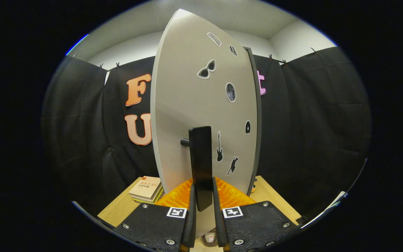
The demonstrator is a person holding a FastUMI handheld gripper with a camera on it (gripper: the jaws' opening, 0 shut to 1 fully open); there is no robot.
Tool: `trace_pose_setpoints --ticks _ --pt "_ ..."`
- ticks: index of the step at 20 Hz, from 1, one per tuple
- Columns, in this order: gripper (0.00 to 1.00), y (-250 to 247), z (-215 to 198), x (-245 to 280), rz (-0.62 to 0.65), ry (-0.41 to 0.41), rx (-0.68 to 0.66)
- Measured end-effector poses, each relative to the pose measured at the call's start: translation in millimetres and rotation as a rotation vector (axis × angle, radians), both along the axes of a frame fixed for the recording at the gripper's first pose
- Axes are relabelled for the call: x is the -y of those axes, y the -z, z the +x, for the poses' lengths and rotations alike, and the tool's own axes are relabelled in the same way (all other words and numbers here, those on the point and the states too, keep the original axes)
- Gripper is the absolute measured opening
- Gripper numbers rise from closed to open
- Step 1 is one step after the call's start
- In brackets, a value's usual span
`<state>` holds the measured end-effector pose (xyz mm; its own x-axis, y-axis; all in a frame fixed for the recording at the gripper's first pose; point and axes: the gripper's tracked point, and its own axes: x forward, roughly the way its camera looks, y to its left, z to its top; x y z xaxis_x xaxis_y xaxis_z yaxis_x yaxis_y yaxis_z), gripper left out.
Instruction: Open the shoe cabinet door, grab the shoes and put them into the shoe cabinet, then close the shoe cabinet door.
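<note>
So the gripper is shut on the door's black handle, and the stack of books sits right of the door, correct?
Not quite. In the gripper view the gripper is shut on the black handle of the door, but the stack of books sits left of the door, on the wooden table.

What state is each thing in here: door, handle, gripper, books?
Cabinet door: swung partly open, seen at an angle, stickers on its face.
Door handle: upright bar, lower end between the gripper's fingers.
Gripper: shut on the door handle, both fingers pressing its sides.
Books: stacked flat on the wooden table, beside the door.
</note>
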<state>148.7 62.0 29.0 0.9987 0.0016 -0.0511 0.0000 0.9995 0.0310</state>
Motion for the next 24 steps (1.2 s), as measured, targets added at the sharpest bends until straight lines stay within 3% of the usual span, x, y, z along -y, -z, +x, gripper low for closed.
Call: trace_pose_setpoints --ticks 9,17,20,24 --pt "0.23 0 -1 12 0.007 0.035 0.025" --pt "0.23 1 -4 26 0.018 0.113 0.035" --pt "0.28 3 -7 33 0.021 0.152 0.030" --pt "0.53 8 -10 25 0.073 0.138 0.010"
